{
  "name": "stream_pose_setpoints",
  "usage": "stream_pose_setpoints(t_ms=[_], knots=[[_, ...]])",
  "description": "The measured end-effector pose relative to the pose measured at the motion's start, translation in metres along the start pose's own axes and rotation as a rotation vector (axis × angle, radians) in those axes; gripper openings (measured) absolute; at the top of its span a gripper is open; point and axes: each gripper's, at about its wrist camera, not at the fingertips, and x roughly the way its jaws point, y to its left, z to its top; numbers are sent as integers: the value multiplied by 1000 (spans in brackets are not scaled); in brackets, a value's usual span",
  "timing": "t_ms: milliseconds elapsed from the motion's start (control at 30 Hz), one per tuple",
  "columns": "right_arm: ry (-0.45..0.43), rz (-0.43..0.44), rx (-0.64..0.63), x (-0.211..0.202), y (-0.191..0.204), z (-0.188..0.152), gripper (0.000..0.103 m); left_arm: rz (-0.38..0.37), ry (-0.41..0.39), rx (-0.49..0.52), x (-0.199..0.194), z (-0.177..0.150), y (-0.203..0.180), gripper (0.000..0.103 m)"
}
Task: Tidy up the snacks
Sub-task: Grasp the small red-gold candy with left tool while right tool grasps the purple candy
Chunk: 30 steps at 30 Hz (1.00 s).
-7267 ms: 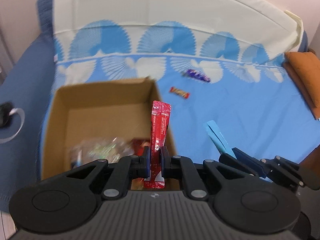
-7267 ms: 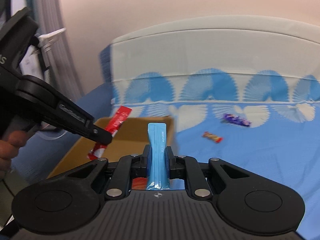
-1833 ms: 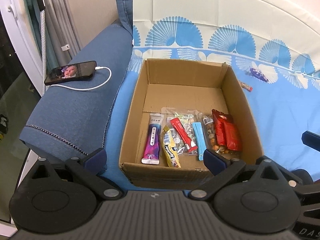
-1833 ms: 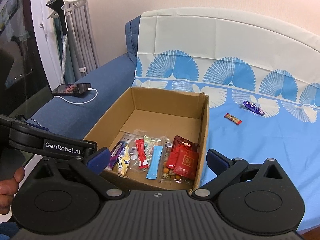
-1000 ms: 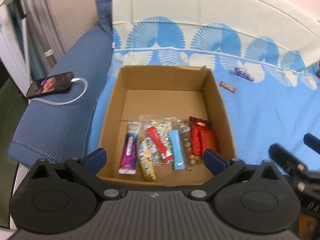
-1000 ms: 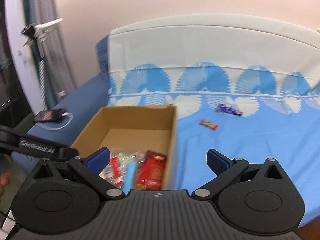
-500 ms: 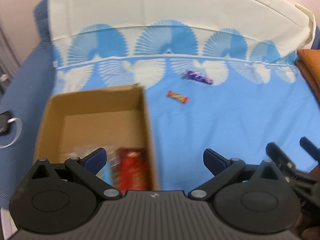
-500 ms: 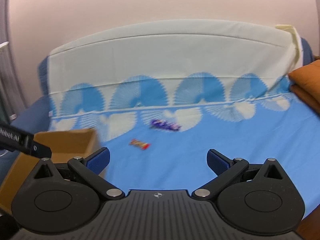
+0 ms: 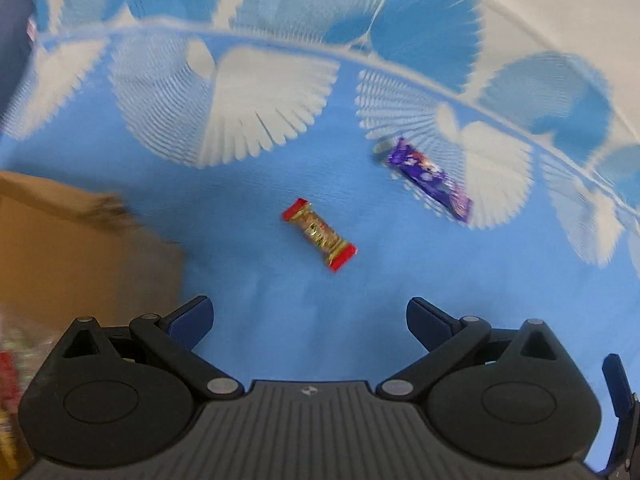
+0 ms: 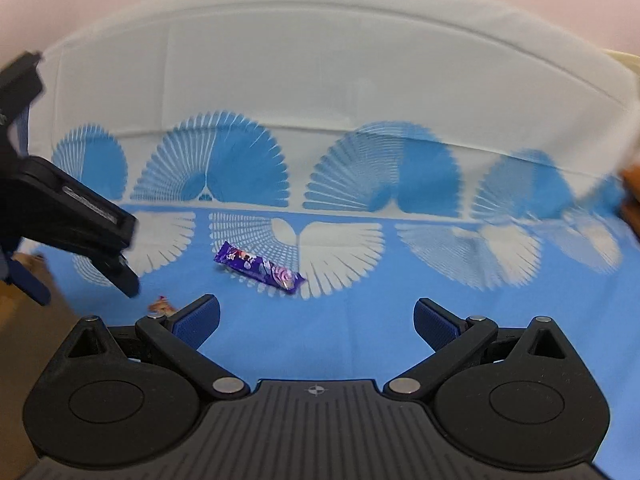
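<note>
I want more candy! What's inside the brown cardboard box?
Only a corner of the brown cardboard box shows. Blurry red and gold wrappers peek out at the left wrist view's edge; the rest of the inside is out of view.

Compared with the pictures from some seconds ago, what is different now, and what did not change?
The left gripper let go of its red stick and the right gripper its blue one; both went into the cardboard box. Both grippers, now open and empty, swung toward the sheet. The gold-and-red candy and the purple bar stayed where they lay.
</note>
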Motion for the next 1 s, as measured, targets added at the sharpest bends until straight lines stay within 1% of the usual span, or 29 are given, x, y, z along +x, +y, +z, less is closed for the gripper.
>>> stream_pose_setpoints(t_ms=[33,67,133,167,267,333,367,433,533,600,633,667,733,767,800,833,867,900,933,1000], knots=[[20,12,-8,18,-1,3,103,-11,21,-4,15,9,0,103],[43,21,-16,36,-4,5,103,-3,35,-7,29,16,0,103],[69,56,-37,69,-6,6,103,30,34,-27,50,27,1,103],[80,71,-50,84,-6,7,103,34,32,-37,60,31,1,103],[109,94,-74,127,-4,7,103,22,52,-33,84,47,-2,103],[131,81,-102,151,3,7,103,-9,67,-22,96,52,-4,103],[138,76,-127,160,7,7,103,-21,86,-14,103,55,-4,103],[135,91,-186,178,15,9,103,-18,114,-11,114,55,-1,103],[143,118,-229,199,24,12,103,25,76,-16,115,53,4,103],[165,122,-250,215,30,11,103,15,79,-20,117,54,11,103],[173,113,-256,221,33,9,103,13,80,-12,117,55,12,103],[146,123,-237,222,33,8,103,14,78,-14,117,55,14,103],[132,128,-221,226,33,7,102,14,78,-25,115,56,16,103],[126,126,-220,225,34,6,101,30,82,-29,114,55,17,101],[120,141,-225,222,35,5,84,59,77,-48,110,54,21,88],[106,185,-233,218,36,3,54,87,56,-66,104,51,24,81],[93,198,-249,213,39,0,40,68,48,-92,99,49,28,60],[92,187,-276,207,44,-2,26,53,50,-107,94,47,31,34],[95,173,-287,204,46,-5,26,31,64,-114,91,46,35,21],[104,163,-266,194,47,-9,26,-20,92,-131,88,44,43,20]])
